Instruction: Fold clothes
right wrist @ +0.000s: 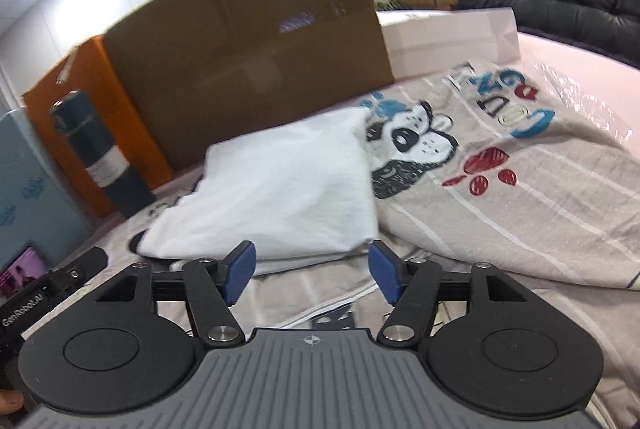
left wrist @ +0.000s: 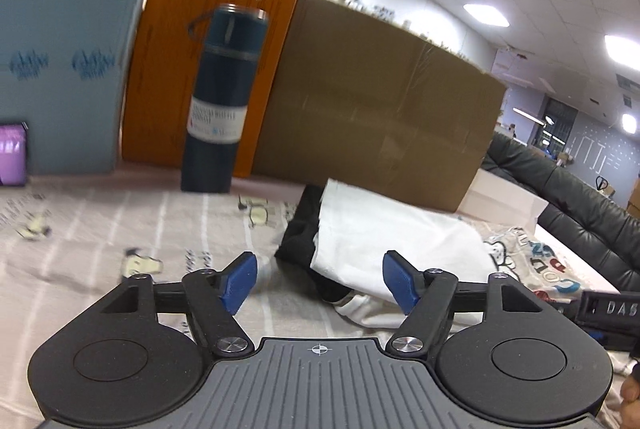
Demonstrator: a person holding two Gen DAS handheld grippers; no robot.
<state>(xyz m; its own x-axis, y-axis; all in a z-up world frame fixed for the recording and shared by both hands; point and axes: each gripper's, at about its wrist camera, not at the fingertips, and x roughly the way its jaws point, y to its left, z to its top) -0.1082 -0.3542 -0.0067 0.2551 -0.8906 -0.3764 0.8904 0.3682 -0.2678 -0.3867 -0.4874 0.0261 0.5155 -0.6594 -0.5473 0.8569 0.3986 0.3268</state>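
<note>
White folded garment (right wrist: 276, 189) lies on the printed grey bedsheet (right wrist: 520, 213), w/ a black piece (left wrist: 300, 229) under its far-left side (seen from left wrist cam). Left gripper (left wrist: 316, 279) has its blue pads spread wide, nothing between them, hovering just short of the garment's near edge. Right gripper (right wrist: 310, 271) likewise wide apart, empty, just in front of the fold. Behind: dark blue bottle (left wrist: 222, 101) upright, brown cardboard box (left wrist: 372, 101), orange box (left wrist: 172, 69) beside it.
</note>
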